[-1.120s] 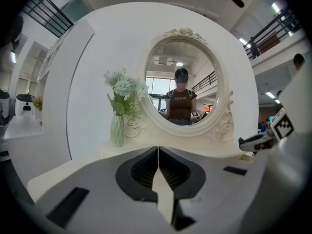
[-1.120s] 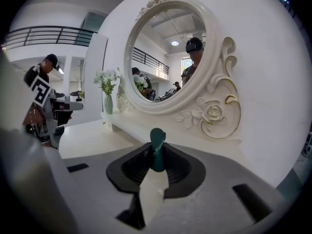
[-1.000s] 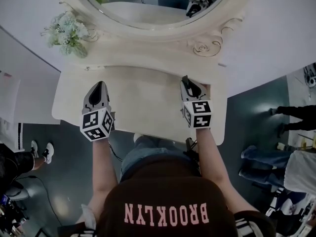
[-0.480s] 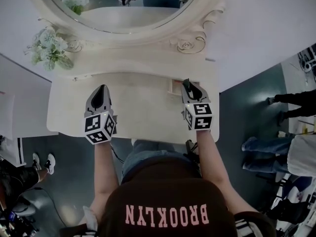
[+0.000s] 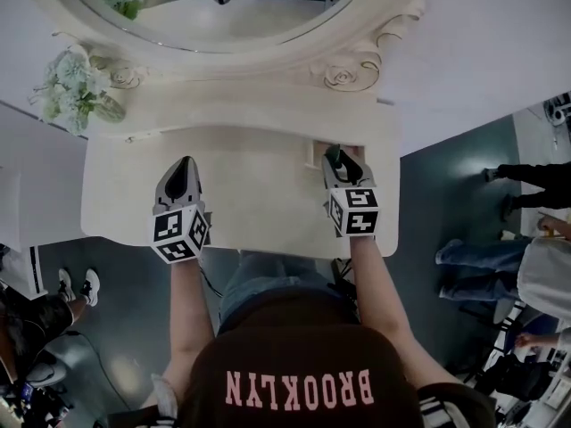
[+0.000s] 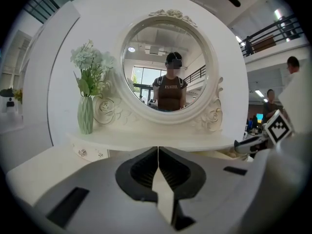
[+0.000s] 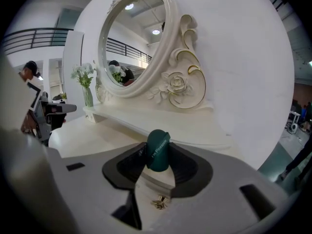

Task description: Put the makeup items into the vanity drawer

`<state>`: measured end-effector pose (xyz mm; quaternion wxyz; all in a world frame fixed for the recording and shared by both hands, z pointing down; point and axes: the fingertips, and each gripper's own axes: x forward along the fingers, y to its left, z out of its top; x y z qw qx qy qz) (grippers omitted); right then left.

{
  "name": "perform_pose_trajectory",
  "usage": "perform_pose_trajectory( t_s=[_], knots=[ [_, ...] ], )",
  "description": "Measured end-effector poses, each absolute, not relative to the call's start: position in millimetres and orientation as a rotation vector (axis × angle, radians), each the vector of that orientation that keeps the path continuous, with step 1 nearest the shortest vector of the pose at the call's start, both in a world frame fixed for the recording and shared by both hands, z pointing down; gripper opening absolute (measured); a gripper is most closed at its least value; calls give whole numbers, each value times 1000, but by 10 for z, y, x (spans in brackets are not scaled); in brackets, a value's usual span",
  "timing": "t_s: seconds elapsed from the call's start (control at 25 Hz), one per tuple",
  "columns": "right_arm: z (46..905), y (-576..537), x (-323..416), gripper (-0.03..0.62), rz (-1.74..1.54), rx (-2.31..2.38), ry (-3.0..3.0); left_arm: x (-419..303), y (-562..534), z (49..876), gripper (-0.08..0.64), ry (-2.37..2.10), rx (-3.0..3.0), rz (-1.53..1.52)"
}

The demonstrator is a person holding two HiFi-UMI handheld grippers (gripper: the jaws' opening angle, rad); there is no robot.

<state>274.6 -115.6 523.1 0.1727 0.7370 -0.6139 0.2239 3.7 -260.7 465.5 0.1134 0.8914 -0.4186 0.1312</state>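
My right gripper [image 5: 337,160] hovers over a small open drawer [image 5: 313,154] at the back right of the vanity top. A dark green makeup tube [image 7: 157,150] stands between its jaws, which are opening; the pads still touch the tube's sides. Just beneath the jaws lies the drawer front [image 7: 155,180] with its gold knob [image 7: 159,203]. My left gripper [image 5: 182,169] is shut and empty above the left part of the vanity top [image 5: 254,194]; in the left gripper view [image 6: 157,165] its jaws meet in a line.
An oval mirror [image 5: 214,12] in a carved cream frame rises behind a raised shelf [image 5: 241,110]. A green vase of pale flowers [image 5: 76,92] stands at the shelf's left end. Another knobbed drawer [image 6: 90,152] sits under the shelf. People stand on the floor at right [image 5: 526,181].
My right gripper has moved forward and a little left, over the open drawer, with the green tube in it. The left gripper has hardly moved.
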Motion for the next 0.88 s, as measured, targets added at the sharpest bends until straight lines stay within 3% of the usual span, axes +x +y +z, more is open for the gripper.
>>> perform_pose_trajectory(
  t_s=[0.08,0.2,0.56,0.6,0.68,0.88],
  knots=[
    [5296,-1186,2748,163,667,2088,-1722,26,-2624,4692,6,-1225,2609,400],
    [5363,-1221,2774,284,707,2112,-1689,25,-2655,4747,6,-1215,2605,418],
    [5304,-1169,2787,290,683,2212,-1615,-19,-2675,4805,6,-1155,2623,438],
    [5261,-1150,2782,282,659,2232,-1604,-36,-2679,4802,6,-1147,2628,437],
    [5141,-1112,2762,-5,597,2275,-1596,-70,-2694,4794,6,-1130,2639,434],
    [4920,-1056,2667,-5,508,2364,-1570,-111,-2723,4767,6,-1058,2683,420]
  ],
)
